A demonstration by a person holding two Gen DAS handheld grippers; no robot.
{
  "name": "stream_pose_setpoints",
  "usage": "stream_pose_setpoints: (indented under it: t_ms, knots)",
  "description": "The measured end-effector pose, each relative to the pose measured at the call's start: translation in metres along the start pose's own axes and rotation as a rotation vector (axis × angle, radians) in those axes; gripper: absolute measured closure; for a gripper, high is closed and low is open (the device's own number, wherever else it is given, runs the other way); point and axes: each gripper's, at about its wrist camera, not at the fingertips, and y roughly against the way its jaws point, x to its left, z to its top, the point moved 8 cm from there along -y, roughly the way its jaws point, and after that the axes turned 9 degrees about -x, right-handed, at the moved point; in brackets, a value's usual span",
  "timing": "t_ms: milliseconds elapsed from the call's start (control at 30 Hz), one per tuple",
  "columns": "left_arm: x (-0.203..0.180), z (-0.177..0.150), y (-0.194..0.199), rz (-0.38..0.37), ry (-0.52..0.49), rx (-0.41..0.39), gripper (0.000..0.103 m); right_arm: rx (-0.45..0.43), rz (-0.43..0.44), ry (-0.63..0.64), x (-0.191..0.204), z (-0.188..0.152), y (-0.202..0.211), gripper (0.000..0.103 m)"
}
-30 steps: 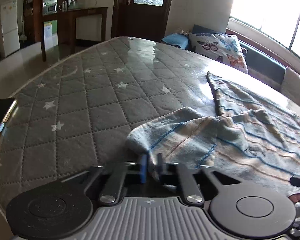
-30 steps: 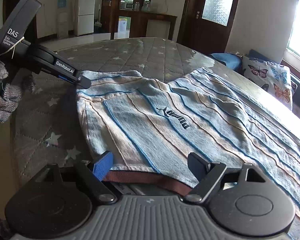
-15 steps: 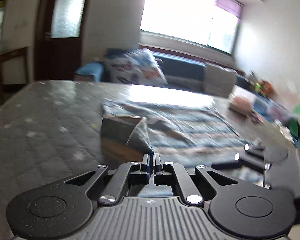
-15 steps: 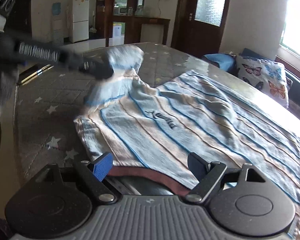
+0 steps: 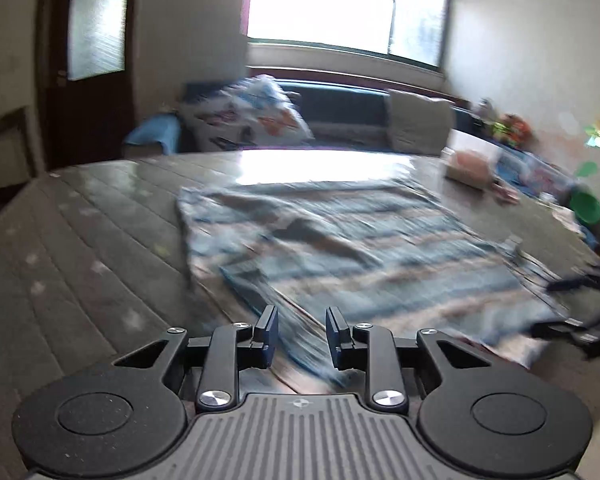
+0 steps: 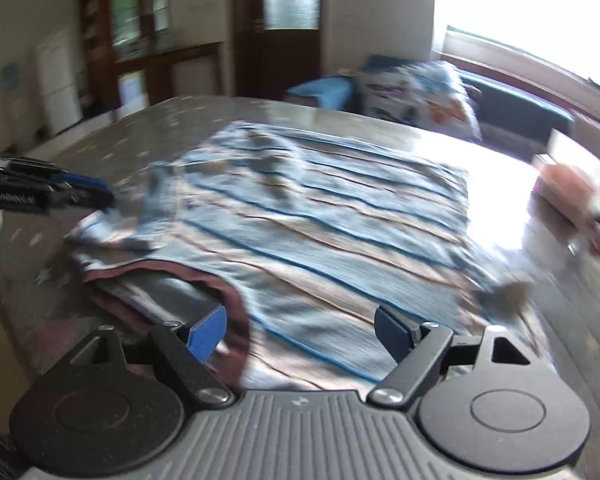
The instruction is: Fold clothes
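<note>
A blue and tan striped shirt (image 5: 340,256) lies spread on the grey quilted table (image 5: 80,248); its sleeve is folded in over the body. It also shows in the right wrist view (image 6: 320,224), with its brown collar (image 6: 236,304) nearest me. My left gripper (image 5: 302,334) is open and empty, low over the shirt's near edge. My right gripper (image 6: 300,326) is open and empty over the collar end. The left gripper shows in the right wrist view (image 6: 80,192) at the shirt's left side. Both views are blurred.
A butterfly cushion (image 5: 252,116) and a dark sofa (image 5: 340,112) stand behind the table. A box (image 6: 568,184) sits on the table's far right. A green bowl (image 5: 586,208) is off to the right. A dark door (image 6: 284,40) and a white fridge (image 6: 58,76) are behind.
My left gripper carried the sleeve up and over onto the shirt, then opened and let it go. My right gripper stayed open and swung toward the right.
</note>
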Motion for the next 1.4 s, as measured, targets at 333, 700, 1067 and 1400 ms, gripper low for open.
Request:
stream_pose_setpoints:
  t_ms: [333,700,1067,1400]
  knots:
    - [0.023,-0.008,-0.067,0.034,0.022,0.093,0.086,0.002,-0.120,-0.132,-0.055,-0.022,0.010,0.021]
    - [-0.007,-0.017,-0.046,-0.064,-0.034,0.078,0.082,-0.012,-0.236,-0.190,-0.094,-0.028,0.022,0.022]
    - [-0.029,-0.038,-0.033,-0.084,-0.033,0.107,0.055,-0.004,-0.406,-0.343,-0.162,-0.055,0.025,0.029]
    - [-0.032,-0.036,-0.021,-0.078,-0.036,0.077,0.041,-0.048,-0.404,-0.415,-0.157,-0.055,0.032,0.092]
